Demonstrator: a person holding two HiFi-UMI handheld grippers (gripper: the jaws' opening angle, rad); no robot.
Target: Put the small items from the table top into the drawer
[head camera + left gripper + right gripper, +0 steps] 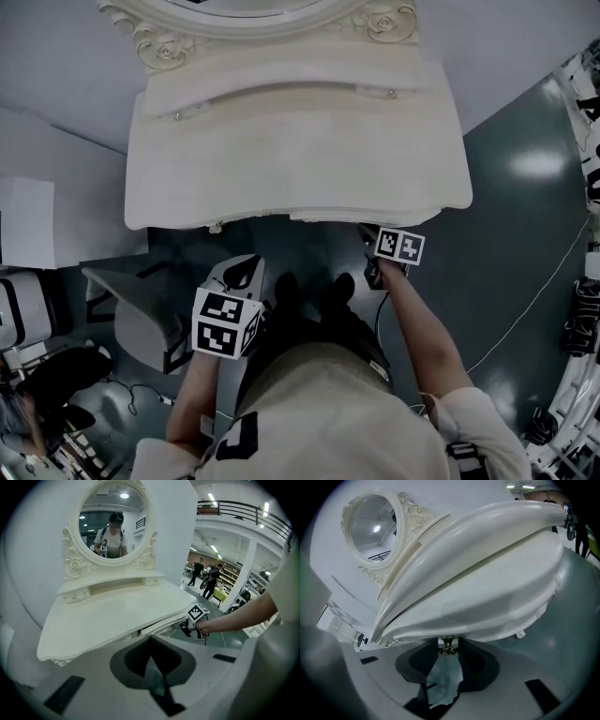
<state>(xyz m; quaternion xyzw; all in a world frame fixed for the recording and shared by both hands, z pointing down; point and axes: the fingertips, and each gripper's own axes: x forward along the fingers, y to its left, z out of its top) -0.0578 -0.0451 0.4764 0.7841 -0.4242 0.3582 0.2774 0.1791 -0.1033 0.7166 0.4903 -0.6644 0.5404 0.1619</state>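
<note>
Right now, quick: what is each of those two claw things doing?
Left gripper: closed, holding nothing.
Right gripper: closed on the brass drawer knob.

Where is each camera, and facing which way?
Head view: on the head, looking down at the dressing table; forearms, left gripper, right gripper show.
Left gripper view: behind its shut fingers, facing table and mirror; right forearm shows.
Right gripper view: below the table edge, looking up; its fingers grip the brass knob.
Shared: head and left gripper views both show the right gripper.
</note>
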